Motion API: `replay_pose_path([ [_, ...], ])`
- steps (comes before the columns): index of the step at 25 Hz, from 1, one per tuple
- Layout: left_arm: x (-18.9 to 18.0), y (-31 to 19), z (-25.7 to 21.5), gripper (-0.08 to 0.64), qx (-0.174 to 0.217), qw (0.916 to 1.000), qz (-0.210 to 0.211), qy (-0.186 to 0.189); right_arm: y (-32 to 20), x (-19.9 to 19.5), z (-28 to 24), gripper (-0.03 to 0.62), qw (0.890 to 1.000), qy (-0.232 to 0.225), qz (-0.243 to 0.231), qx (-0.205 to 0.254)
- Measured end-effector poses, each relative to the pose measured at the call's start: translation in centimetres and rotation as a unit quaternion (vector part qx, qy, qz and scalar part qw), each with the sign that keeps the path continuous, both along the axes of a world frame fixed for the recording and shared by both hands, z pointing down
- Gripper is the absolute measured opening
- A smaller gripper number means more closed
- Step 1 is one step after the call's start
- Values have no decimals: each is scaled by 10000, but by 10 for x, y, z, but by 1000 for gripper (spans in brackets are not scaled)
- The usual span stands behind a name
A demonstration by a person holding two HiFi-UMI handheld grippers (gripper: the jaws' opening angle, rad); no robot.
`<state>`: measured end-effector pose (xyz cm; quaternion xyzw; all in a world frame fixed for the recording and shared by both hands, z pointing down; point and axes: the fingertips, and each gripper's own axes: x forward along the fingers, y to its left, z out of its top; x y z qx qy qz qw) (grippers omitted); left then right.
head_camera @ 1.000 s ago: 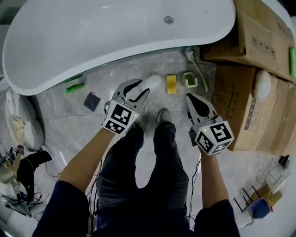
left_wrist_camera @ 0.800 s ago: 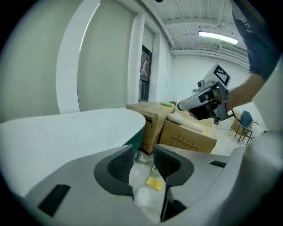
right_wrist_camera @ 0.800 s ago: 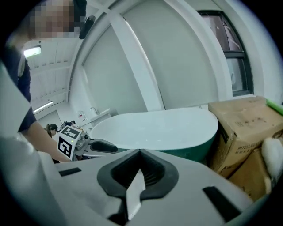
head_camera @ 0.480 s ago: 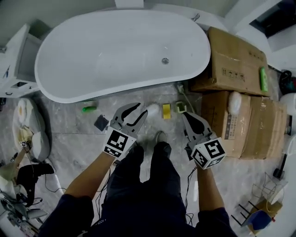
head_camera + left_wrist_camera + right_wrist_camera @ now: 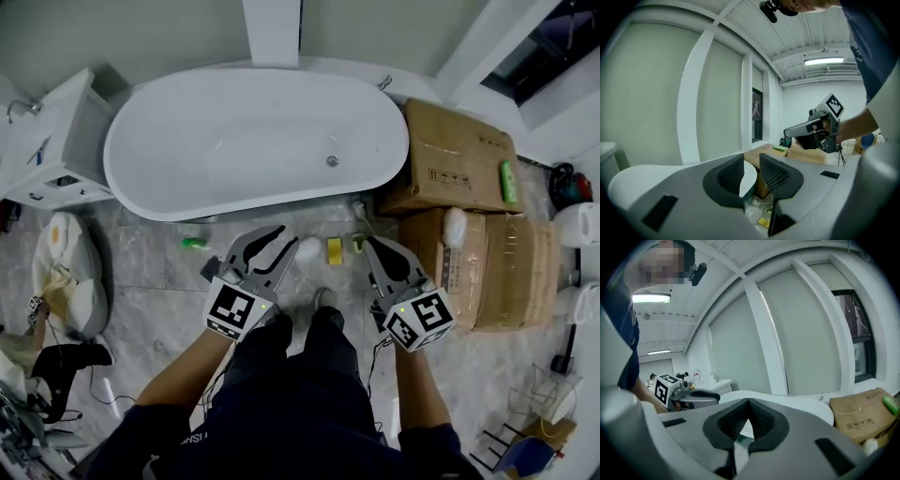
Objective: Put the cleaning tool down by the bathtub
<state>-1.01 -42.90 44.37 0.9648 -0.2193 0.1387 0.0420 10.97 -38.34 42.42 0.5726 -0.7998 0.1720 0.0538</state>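
A white fluffy cleaning tool [image 5: 309, 248] lies on the marble floor just in front of the white bathtub [image 5: 253, 141]. Nothing touches it. My left gripper [image 5: 286, 238] hangs high above the floor to its left. Its jaws have just been closing; they are still parted, with nothing between them. In the left gripper view the left gripper [image 5: 751, 161] frames only the tub edge and floor. My right gripper [image 5: 368, 242] is raised at the same height, shut and holding nothing. In its own view the right gripper [image 5: 749, 403] has its tips meeting.
On the floor by the tub lie a yellow sponge [image 5: 335, 249], a small green holder [image 5: 359, 244], a green bottle [image 5: 195, 243] and a dark square [image 5: 208, 269]. Cardboard boxes [image 5: 459, 173] stand at the right, a white cabinet [image 5: 52, 141] and cushions [image 5: 70, 272] at the left.
Both grippers have risen well above the floor and the camera with them, so the tub looks smaller. The left jaws have narrowed. The white tool stays on the floor.
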Motion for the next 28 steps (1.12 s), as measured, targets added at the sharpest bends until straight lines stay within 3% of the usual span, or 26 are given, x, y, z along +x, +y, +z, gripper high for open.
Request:
replay_pose_path([
  [13,-29,26,-102,67,420,9973,86,590,17,-50,-77,5,9979,46,-336,560],
  [28,-61,18,-145,40,592,9945,-64,866,12,-86,-117,5,9943,73,-536,914],
])
